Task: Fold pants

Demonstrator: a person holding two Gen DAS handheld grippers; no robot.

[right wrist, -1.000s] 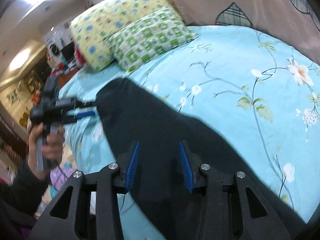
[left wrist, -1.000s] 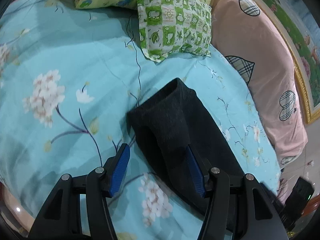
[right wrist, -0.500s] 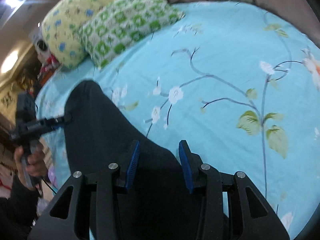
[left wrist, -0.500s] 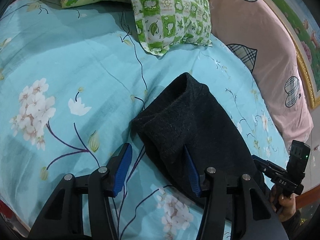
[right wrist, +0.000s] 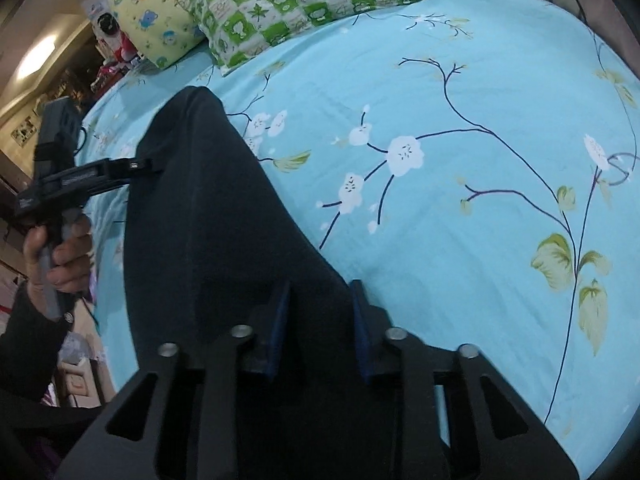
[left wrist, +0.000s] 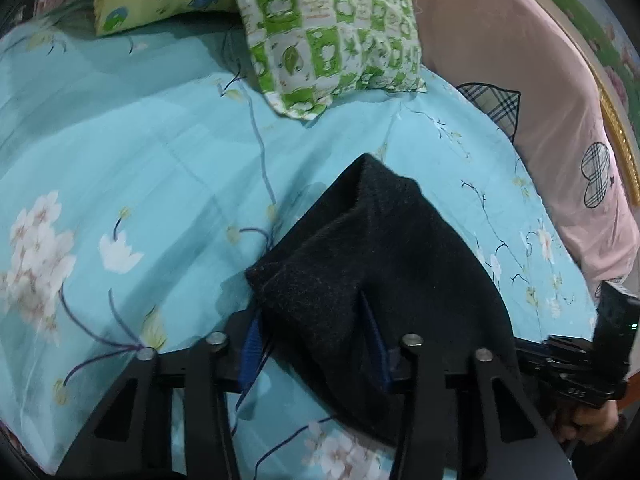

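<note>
Dark pants (left wrist: pixel 384 264) lie on the floral bed (left wrist: pixel 132 152), a gripper at each end.

We see the left gripper (left wrist: pixel 314 342) with jaws parted around one bunched end, the right gripper (right wrist: pixel 318 316) likewise astride the other; whether either pinches fabric we cannot tell, dark cloth hiding the tips.

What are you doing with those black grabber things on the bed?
A person holds a grabber in each hand and is folding dark pants on the blue flowered bedsheet. The left gripper sits around one end of the pants, its jaws apart with cloth between them. The right gripper is at the other end, jaws also apart over the cloth. Two pillows lie farther up the bed.
</note>
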